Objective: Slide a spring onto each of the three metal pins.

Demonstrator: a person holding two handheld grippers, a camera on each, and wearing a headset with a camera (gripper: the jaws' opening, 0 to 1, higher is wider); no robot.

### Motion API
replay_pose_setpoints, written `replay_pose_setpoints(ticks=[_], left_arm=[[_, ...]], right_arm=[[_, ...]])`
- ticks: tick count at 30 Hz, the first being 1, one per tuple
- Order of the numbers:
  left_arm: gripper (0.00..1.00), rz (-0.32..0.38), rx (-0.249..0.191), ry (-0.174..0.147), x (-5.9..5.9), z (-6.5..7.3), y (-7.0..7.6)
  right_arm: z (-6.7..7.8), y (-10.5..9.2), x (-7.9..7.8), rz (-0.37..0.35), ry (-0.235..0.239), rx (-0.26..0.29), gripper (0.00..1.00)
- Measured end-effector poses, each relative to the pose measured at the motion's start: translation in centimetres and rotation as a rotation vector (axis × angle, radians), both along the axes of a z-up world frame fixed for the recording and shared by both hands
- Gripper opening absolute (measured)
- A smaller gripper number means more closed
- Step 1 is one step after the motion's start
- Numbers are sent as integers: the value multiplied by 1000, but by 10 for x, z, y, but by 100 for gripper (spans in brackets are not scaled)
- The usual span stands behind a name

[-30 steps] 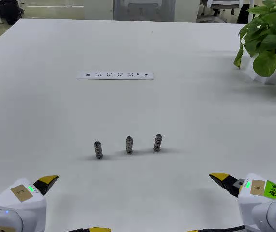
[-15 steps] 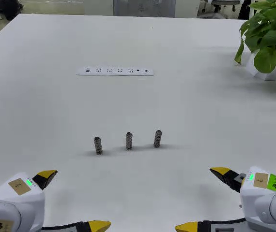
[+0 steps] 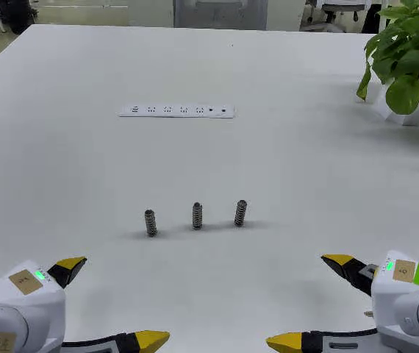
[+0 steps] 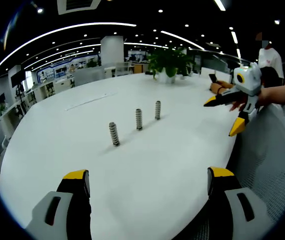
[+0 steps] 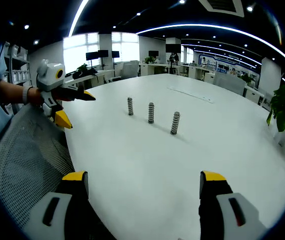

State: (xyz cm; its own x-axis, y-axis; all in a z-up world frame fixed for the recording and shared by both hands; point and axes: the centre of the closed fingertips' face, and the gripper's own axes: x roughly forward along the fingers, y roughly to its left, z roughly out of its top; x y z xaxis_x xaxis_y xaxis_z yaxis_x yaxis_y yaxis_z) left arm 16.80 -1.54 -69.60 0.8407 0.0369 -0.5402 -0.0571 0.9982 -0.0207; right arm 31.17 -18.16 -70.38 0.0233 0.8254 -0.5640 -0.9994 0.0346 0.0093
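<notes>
While the left tool at lower left and the right tool at lower right both hang wide open and empty, the three springs stand upright in a row at mid-frame on the counter, well above both. Each end spring lies nearer the tool on its own side, the middle one evenly between. Since a second ago the row is unchanged and both tools have kept their corners.
</notes>
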Motion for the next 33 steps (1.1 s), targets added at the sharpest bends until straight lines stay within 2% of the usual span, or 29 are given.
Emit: replay_pose_setpoints(ticks=[9, 12, 33], left_arm=[[100, 1, -14, -2, -1, -1, 0], [100, -4, -11, 9, -2, -3, 0], [99, -7, -15, 14, -2, -3, -2]], right_arm=[[-2, 0, 4, -12, 5, 3, 93], [-3, -1, 1, -4, 4, -9, 93], [-6, 0, -5, 11, 23, -18, 92]])
